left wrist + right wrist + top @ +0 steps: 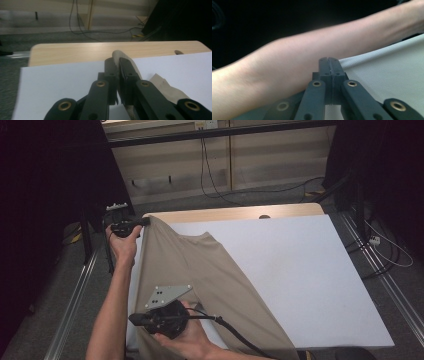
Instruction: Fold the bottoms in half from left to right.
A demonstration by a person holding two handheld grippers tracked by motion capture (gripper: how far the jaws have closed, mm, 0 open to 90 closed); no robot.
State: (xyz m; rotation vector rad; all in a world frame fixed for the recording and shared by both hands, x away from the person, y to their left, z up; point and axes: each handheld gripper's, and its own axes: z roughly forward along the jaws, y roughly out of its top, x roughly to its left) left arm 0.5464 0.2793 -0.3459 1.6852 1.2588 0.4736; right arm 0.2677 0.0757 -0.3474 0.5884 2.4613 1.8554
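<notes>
From above, the left gripper (143, 223) sits at the far left corner of the tabletop (300, 270), clamped on a corner of a beige cloth (200, 275). The cloth hangs taut from there and runs down the left side of the tabletop toward the near edge, one part spreading onto the white surface. The right gripper (136, 319) is at the near left, pointing left, with its grey plate on top.

The left gripper view adds the pinch up close: the jaws are closed with a fold of the cloth (117, 55) standing between them, and more cloth lies to the right on the white sheet (57, 82). Beyond it is a bare wooden strip (75, 51) of tabletop.

The right gripper view shows that gripper (329, 60) fully closed on the cloth's edge (387, 67), with the person's forearm (294, 62) crossing just behind.

The tabletop stands on grey floor (250, 197); cables (210, 175) trail along a pale wall panel at the back, and dark curtains flank both sides.
</notes>
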